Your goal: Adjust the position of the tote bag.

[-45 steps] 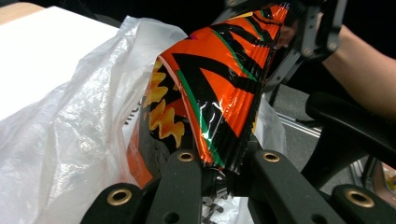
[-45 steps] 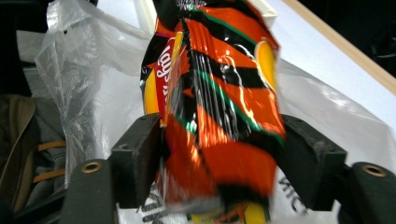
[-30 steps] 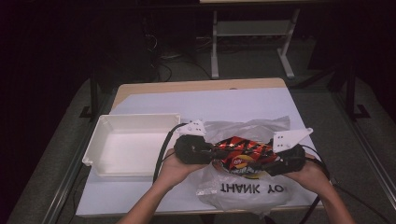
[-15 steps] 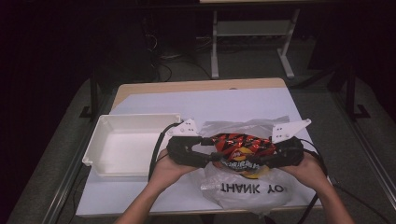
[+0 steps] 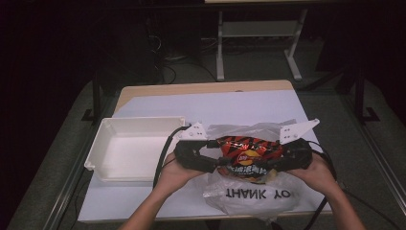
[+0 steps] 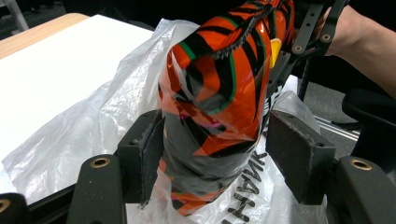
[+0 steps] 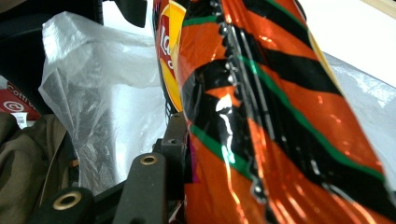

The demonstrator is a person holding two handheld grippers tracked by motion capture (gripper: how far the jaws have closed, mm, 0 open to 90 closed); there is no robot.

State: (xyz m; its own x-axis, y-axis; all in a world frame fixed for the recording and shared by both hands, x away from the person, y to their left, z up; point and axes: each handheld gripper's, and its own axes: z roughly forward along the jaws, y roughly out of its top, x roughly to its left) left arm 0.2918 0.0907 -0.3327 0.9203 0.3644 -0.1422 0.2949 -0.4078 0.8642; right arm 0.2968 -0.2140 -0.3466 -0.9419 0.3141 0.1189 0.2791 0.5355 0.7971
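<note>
Table [image 5: 158,103]: white sheet over a wooden top; all work sits at my near right.
Tray [image 5: 107,148]: white, nothing in it, left of my hands, just apart from the bag.
Plastic bag [image 5: 249,199]: clear, "THANK YOU" print, crumpled under and around the chip packet.
Chip packet [image 5: 246,155]: orange and black, lying across the mouth of the plastic bag, between my two grippers.
Left gripper [image 6: 215,154]: my jaws have just been opening. A second ago they pinched the packet's end; now both pads [image 6: 152,154] stand off the foil, packet between them.
Right gripper [image 5: 275,165]: jaws have closed further; one pad [image 7: 177,140] lies against the packet, so I judge it clamped.
Meaning: hold handed to my right side; packet probably going into the bag next.
</note>
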